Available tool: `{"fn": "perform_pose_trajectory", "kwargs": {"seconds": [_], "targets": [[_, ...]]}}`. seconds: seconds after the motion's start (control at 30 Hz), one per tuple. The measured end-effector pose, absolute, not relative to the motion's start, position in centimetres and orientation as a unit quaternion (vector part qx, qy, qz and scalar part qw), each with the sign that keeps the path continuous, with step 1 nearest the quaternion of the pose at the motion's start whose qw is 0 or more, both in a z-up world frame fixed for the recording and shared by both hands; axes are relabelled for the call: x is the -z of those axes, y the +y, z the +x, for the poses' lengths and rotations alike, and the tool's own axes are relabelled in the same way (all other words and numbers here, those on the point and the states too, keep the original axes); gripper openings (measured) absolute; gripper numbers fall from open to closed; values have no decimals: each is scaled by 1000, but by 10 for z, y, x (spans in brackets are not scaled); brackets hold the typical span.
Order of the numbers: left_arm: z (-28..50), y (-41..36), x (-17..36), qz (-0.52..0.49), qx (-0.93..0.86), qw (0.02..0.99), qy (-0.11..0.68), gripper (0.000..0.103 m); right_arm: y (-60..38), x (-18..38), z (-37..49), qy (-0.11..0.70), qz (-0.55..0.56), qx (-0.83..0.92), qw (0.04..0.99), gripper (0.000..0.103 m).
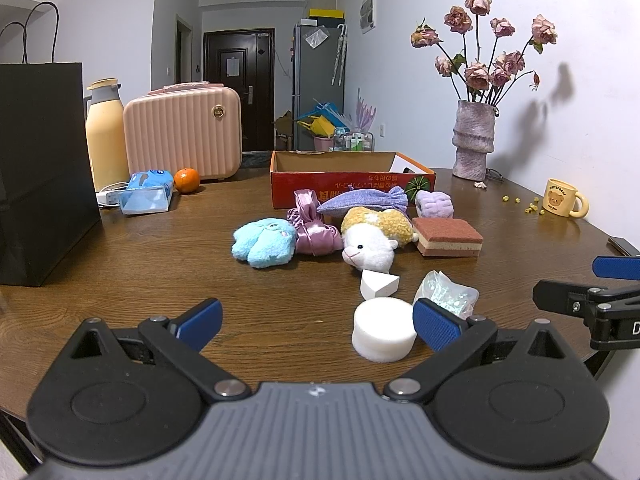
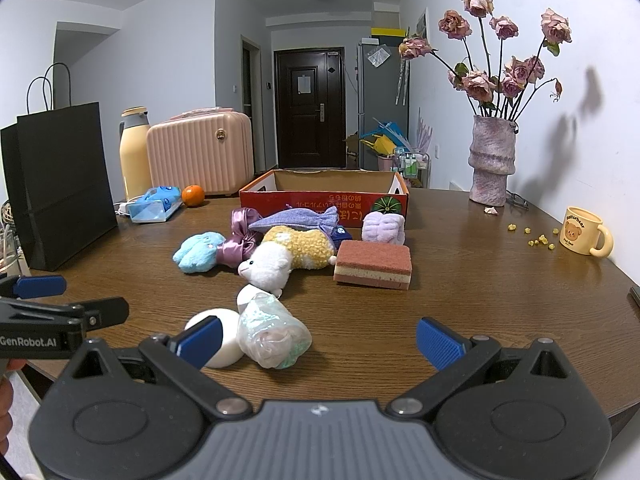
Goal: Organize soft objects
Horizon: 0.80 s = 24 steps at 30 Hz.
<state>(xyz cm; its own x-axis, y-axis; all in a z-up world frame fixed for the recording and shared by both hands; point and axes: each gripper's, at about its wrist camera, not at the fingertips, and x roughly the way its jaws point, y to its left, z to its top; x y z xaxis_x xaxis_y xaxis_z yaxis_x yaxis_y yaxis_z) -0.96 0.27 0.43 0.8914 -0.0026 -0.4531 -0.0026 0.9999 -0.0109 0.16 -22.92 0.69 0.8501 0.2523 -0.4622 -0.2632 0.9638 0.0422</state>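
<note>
At the left edge of both views stands a black paper bag (image 1: 44, 172). Beside it are a yellow flask (image 1: 106, 132), a pink case (image 1: 182, 136), a blue tissue pack (image 1: 146, 192) and an orange (image 1: 187, 180). On the right side, near the wall, a vase (image 1: 474, 144) holds dried roses, and a yellow mug (image 1: 562, 198) stands further right with small yellow crumbs beside it.

A red cardboard box (image 1: 352, 190) sits open in the upper middle of the table (image 1: 160, 264). The soft things lie in a heap just in front of it, between the grippers and the box: a blue plush (image 1: 266, 242), a shiny pink ribbon (image 1: 310, 220), a purple pouch (image 1: 362, 202), a lilac scrunchie (image 1: 434, 204), a plush sheep (image 1: 374, 242) with a white head and a yellow body, and a layered sponge (image 1: 448, 236). Nearer the lower middle are a white wedge (image 1: 378, 284), a white foam cylinder (image 1: 384, 334) and a clear bag (image 2: 272, 332) with something soft inside, perhaps cotton.

The left gripper (image 1: 318, 324) has its jaws spread wide; its right finger (image 1: 436, 324) appears just beside the cylinder, perhaps touching it. The right gripper (image 2: 320, 340) is also spread wide and holds nothing; the bag lies between its fingers, and the left finger (image 2: 200, 340) covers part of the cylinder.
</note>
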Motion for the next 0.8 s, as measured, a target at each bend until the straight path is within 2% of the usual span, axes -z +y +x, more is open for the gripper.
{"fn": "perform_pose_trajectory", "kwargs": {"seconds": [0.8], "targets": [[-7,10,-7,-6,-5,972,234,103,-222,0,11,248,-19,-146,958,103]]}}
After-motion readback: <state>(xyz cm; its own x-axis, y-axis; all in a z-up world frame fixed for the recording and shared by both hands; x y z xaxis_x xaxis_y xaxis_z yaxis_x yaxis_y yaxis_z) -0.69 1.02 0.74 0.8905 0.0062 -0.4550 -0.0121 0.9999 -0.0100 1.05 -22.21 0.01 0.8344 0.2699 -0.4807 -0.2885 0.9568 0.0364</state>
